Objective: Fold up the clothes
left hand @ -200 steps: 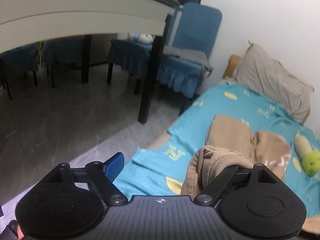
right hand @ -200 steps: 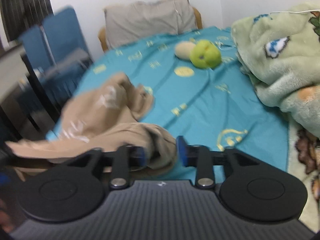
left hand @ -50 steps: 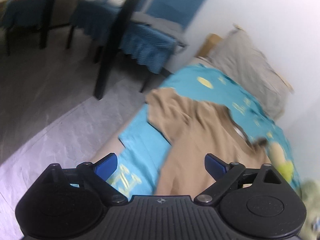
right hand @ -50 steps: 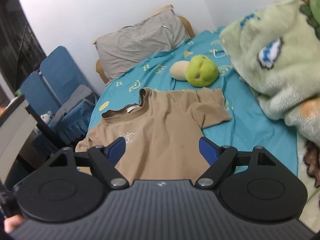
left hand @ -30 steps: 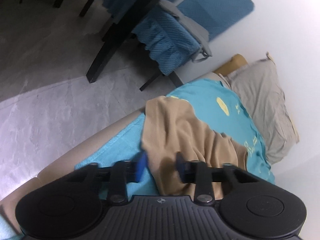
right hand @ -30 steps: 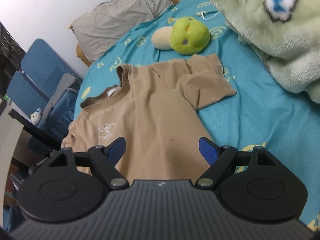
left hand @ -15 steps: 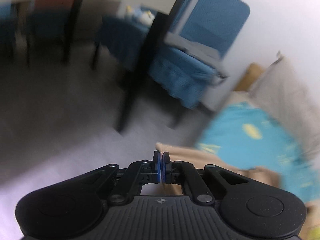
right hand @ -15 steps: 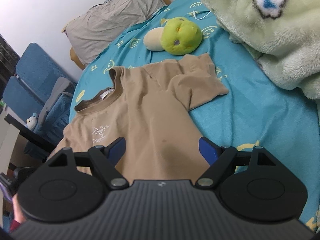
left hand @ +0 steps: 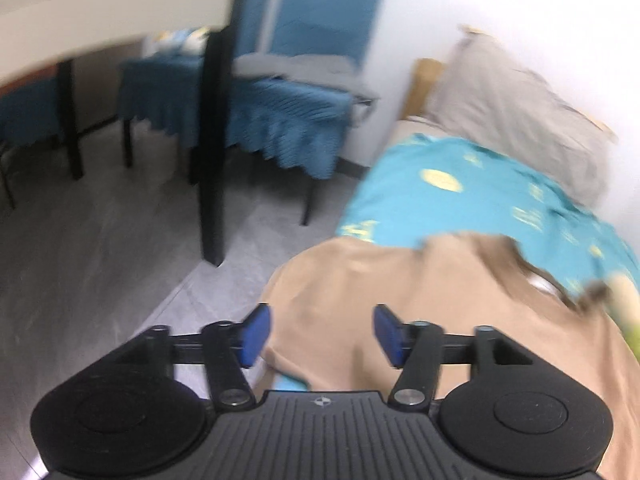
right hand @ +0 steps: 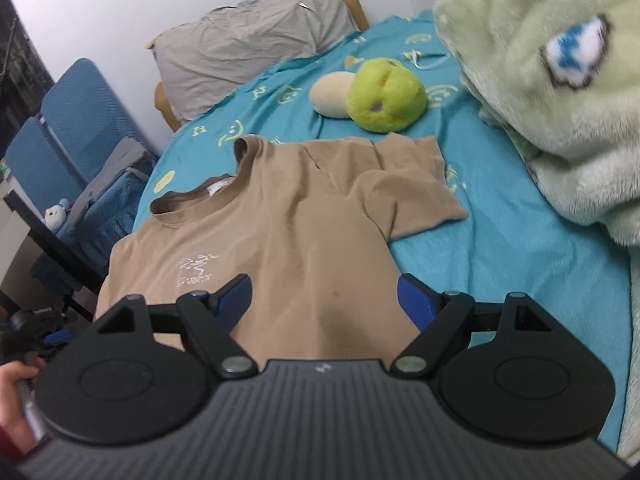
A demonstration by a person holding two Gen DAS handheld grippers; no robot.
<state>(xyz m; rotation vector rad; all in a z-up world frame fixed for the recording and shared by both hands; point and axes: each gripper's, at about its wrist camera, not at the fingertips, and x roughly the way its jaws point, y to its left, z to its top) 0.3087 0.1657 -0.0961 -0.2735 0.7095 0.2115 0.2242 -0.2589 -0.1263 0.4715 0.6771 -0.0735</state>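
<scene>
A tan T-shirt (right hand: pixel 288 236) lies spread front-up on the teal bed sheet (right hand: pixel 532 248), collar toward the pillow, one sleeve flat at the right. Its other side (left hand: pixel 360 280) hangs over the bed's left edge in the left wrist view. My left gripper (left hand: pixel 320 334) hovers above that edge with its jaws opening; the pads do not press the cloth beneath them. My right gripper (right hand: pixel 326 300) stands open over the shirt's lower body, nothing pinched.
A green and cream plush toy (right hand: pixel 374 94) and a grey pillow (right hand: pixel 248 36) lie beyond the shirt. A fluffy green blanket (right hand: pixel 560 92) fills the right side. Blue chairs (left hand: pixel 304 76), a black table leg (left hand: pixel 212 152) and grey floor (left hand: pixel 100 260) are left of the bed.
My left gripper was shut at the shirt's left edge half a second ago; it has now opened and risen, and the cloth lies loose. The right gripper stays open and hardly moves.
</scene>
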